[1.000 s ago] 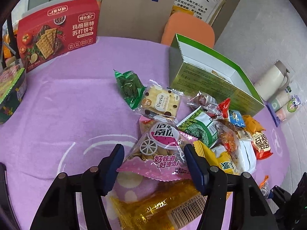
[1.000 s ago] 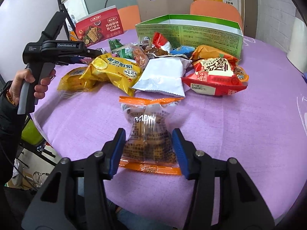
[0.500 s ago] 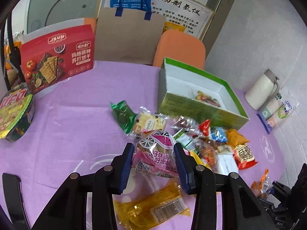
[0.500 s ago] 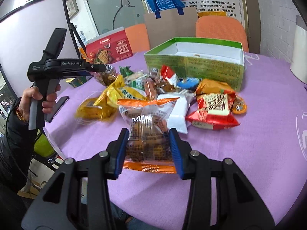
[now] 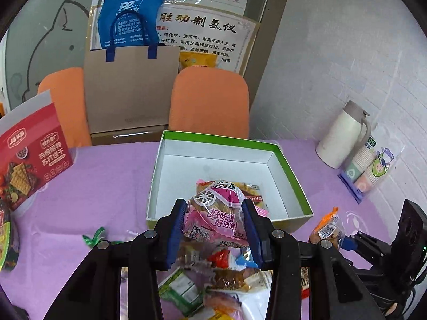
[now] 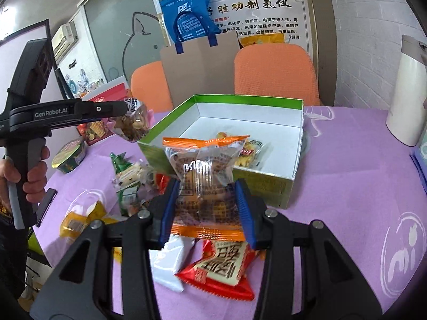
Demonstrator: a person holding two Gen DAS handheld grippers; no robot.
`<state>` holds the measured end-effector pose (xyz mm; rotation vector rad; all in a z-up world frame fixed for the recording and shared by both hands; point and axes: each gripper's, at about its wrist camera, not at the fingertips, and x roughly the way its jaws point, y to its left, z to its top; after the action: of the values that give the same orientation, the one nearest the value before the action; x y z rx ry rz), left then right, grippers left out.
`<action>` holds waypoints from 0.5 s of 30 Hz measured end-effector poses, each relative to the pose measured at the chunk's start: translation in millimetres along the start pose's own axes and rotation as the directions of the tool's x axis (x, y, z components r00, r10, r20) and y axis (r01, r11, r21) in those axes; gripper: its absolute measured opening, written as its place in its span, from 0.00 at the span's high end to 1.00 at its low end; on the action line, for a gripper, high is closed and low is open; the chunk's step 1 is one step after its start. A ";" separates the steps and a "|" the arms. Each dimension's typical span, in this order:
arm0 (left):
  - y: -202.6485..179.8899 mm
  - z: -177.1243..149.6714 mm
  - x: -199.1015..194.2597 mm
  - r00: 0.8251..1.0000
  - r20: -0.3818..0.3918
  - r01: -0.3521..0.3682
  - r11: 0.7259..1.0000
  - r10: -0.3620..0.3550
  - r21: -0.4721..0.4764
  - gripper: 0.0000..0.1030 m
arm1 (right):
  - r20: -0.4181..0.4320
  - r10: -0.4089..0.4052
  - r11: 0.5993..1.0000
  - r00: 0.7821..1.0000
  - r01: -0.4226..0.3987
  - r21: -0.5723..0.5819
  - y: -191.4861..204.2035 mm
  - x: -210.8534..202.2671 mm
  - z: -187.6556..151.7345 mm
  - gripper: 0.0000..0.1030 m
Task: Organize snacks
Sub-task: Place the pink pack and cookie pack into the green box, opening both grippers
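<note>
Purple tablecloth [image 5: 106,186] fills the lower frame in both views. Two orange chairs [image 5: 210,101] and a brown paper bag [image 5: 128,90] stand behind it, upper centre. Green open box [image 5: 291,176] sits mid-frame, white inside, one small packet [image 6: 250,152] on its floor. White thermos [image 5: 339,136] at right edge, paper cups [image 5: 365,165] just beside it. Red cracker box [image 5: 29,154] at left edge. Left gripper [image 5: 214,213]: jaws closed on the pink snack bag [image 5: 216,213], held above the box's near wall. Right gripper [image 6: 205,205]: jaws clamped on the orange-trimmed clear packet [image 6: 205,176], in front of the box's near corner, hiding part of its wall. Loose snack pile [image 6: 128,181] lower left; red packet [image 6: 221,269] under the right claw.
</note>
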<state>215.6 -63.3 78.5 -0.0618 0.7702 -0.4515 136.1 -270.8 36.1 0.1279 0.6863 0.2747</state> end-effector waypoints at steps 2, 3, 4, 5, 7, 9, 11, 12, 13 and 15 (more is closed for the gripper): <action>-1.6 10.6 18.4 1.000 -0.006 -0.029 1.000 0.029 -0.001 0.58 | -0.001 -0.019 1.000 1.000 0.019 0.014 -12.0 12.9 11.5 0.56; -1.2 14.6 25.7 0.999 -0.007 -0.035 0.999 0.035 -0.003 0.58 | -0.003 -0.027 0.999 1.000 0.027 0.023 -17.7 18.4 16.1 0.56; -0.1 18.3 32.5 0.999 -0.009 -0.037 0.999 0.037 -0.011 0.58 | -0.003 -0.034 0.999 0.999 0.034 0.029 -21.7 22.2 19.1 0.56; 1.7 22.0 39.8 0.999 -0.011 -0.039 0.999 0.038 -0.023 0.58 | -0.004 -0.042 0.999 0.999 0.043 0.033 -25.8 27.6 22.6 0.56; 5.3 26.9 50.3 0.999 -0.010 -0.039 0.998 0.039 -0.041 0.58 | -0.006 -0.057 0.997 0.998 0.057 0.043 -33.8 39.1 28.8 0.56; 8.0 30.4 61.9 0.999 -0.014 -0.044 0.998 0.043 -0.047 0.58 | -0.011 -0.060 0.997 0.998 0.060 0.055 -40.0 50.8 33.0 0.56; 10.3 32.1 73.7 0.998 -0.028 -0.053 0.997 0.051 -0.053 0.58 | -0.021 -0.066 0.996 0.998 0.067 0.058 -42.6 61.2 34.7 0.56; 11.5 32.2 78.8 0.998 -0.037 -0.055 0.997 0.053 -0.056 0.58 | -0.027 -0.069 0.996 0.997 0.070 0.055 -42.9 66.3 34.9 0.56; 12.8 32.1 84.3 0.997 -0.048 -0.060 0.996 0.057 -0.059 0.58 | -0.032 -0.068 0.996 0.997 0.069 0.051 -43.5 71.4 35.9 0.56; 14.7 30.4 94.5 0.995 -0.070 -0.071 0.996 0.067 -0.060 0.57 | -0.047 -0.074 0.996 0.996 0.076 0.040 -43.5 80.1 35.0 0.56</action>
<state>301.2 -92.7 35.0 -0.0780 0.8504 -0.3653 226.8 -290.0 5.3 0.1352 0.7407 0.1916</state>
